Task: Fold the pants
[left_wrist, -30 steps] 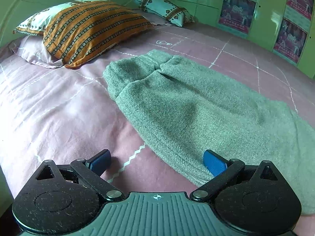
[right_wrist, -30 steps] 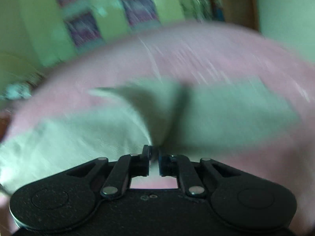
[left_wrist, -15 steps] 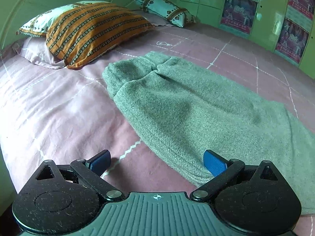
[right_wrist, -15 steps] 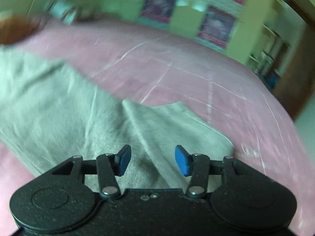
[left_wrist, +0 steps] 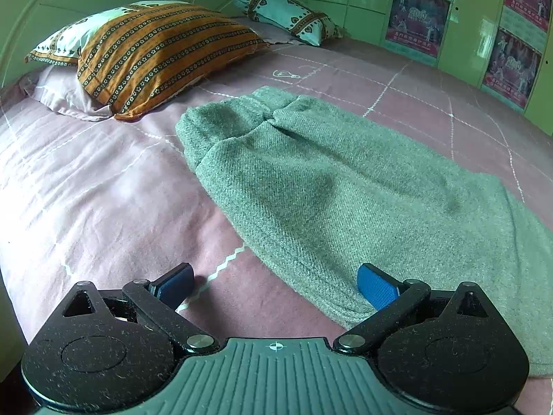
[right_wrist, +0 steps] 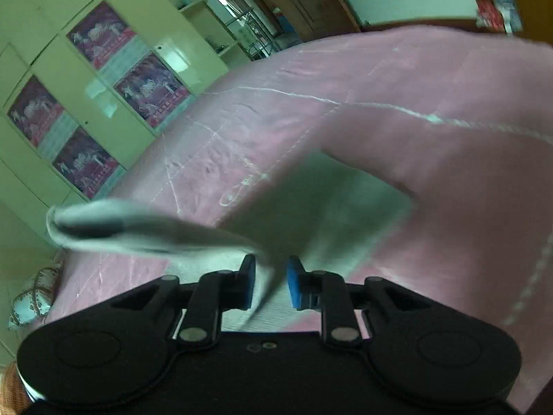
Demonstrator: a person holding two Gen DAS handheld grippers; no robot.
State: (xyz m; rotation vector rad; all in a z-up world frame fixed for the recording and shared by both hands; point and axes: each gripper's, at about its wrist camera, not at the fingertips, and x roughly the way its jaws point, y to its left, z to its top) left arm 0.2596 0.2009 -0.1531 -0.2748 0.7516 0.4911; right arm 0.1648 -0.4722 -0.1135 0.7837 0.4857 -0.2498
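Observation:
The grey knit pants lie on the pink bed sheet, waistband toward the pillows, legs running off to the right. My left gripper is open and empty, low over the sheet at the pants' near edge; its right finger is at the cloth. In the right wrist view my right gripper has its jaws narrowly apart around a fold of the pants' leg end, which hangs lifted above the bed to the left. The view is blurred, so the grip is unclear.
An orange striped pillow and a white patterned pillow lie at the head of the bed. Green wardrobe doors with posters stand along the far side. A wooden door is beyond the bed.
My right gripper swung round sharply, opened, then narrowed its jaws on the pants' leg end and lifted it. My left gripper stayed open and barely moved.

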